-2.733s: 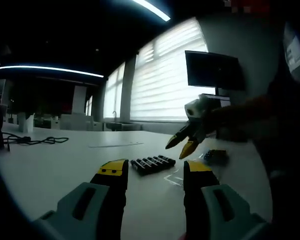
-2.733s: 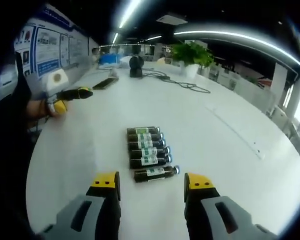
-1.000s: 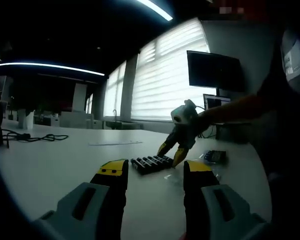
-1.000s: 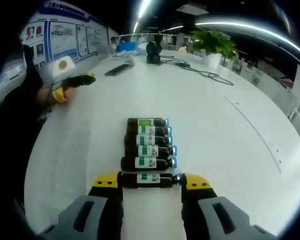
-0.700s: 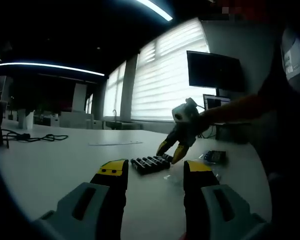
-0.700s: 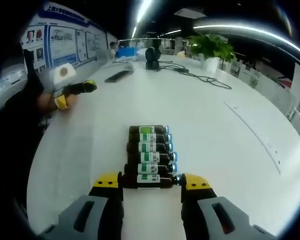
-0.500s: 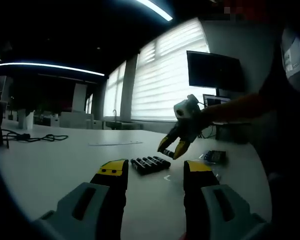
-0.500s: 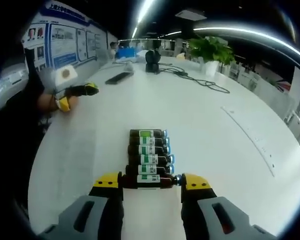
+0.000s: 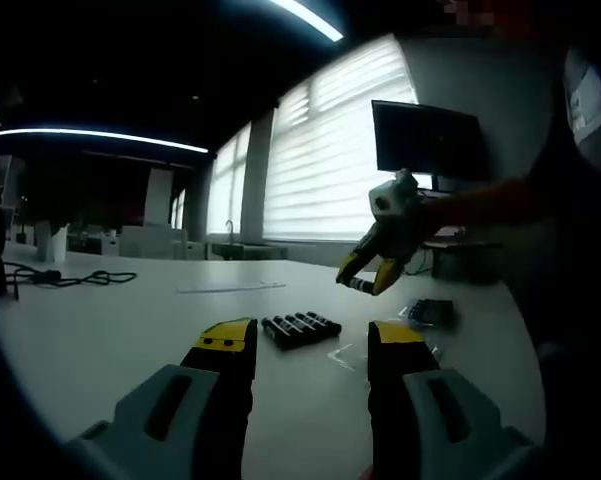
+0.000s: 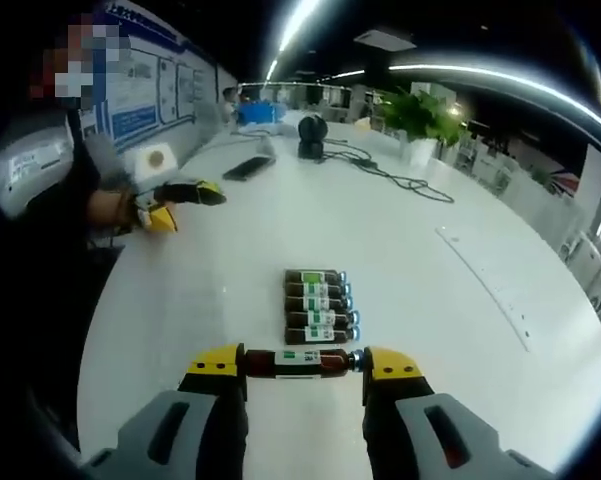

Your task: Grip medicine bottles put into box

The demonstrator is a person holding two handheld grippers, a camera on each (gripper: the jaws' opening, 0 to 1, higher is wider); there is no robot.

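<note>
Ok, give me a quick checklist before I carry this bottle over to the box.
1. Bottle clamped between the right hand-held gripper jaws: ok.
2. Bottle lifted off the table, seen in the left gripper view: ok.
3. Five remaining bottles in their row on the table: ok.
4. Left hand-held gripper open and holding nothing: ok.
5. Left hand-held gripper apart from the row: ok.
6. Box location and whether it is open: cannot tell.

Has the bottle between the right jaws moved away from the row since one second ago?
Yes. The bottle, held by the right gripper, now sits lifted clear of the row of bottles, with bare table between.
</note>
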